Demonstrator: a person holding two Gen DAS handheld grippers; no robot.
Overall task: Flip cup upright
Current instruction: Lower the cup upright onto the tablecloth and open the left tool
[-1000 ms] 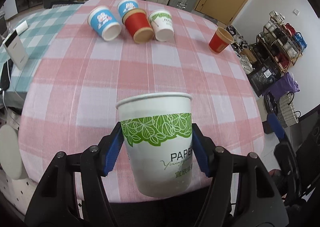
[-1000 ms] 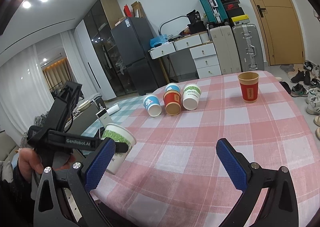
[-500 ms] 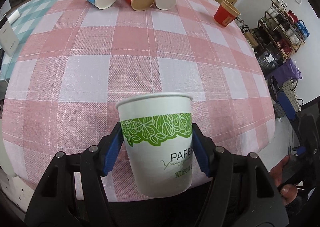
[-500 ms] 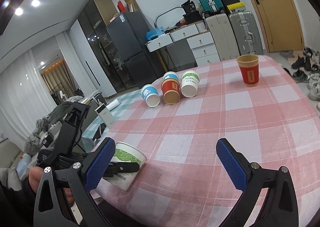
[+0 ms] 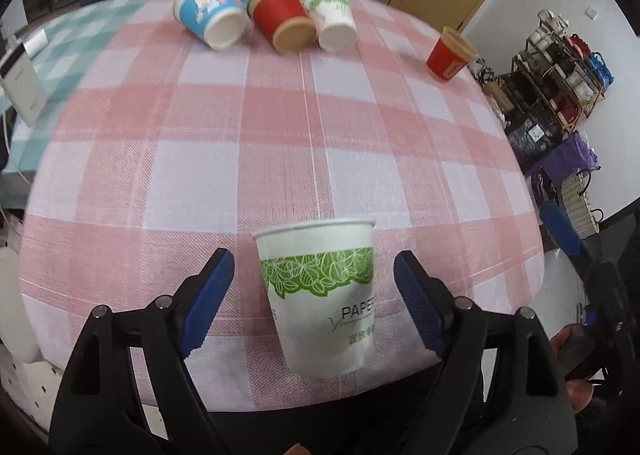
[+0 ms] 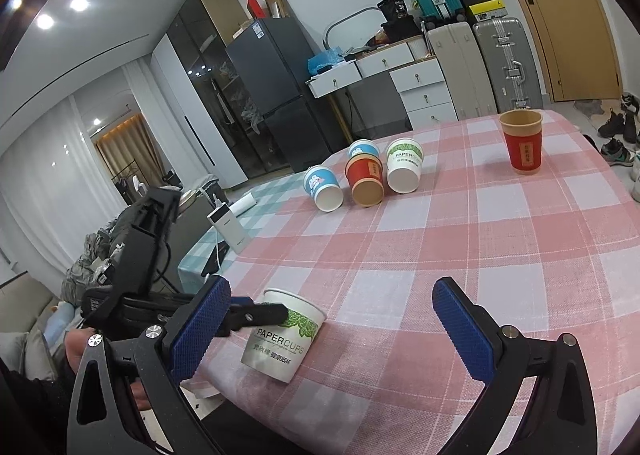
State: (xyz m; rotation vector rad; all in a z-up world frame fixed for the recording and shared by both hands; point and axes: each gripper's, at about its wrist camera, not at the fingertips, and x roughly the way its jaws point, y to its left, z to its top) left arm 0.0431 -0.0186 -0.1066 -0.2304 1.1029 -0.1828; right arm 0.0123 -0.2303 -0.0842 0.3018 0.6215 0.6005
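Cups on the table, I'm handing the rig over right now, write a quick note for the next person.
Left gripper: jaws open, just let go of the green-leaf cup, which stands upright near the table's front edge.
Right gripper: open, empty, hovering over the near edge.
Done: that cup and the red cup at the far right stand upright.
Left: four cups at the far side lie on their sides: two blue, one red, one green-leaf.

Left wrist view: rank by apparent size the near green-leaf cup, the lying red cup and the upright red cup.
1. Near green-leaf cup, though nearness to the camera inflates it.
2. Lying red cup.
3. Upright red cup, farthest right.
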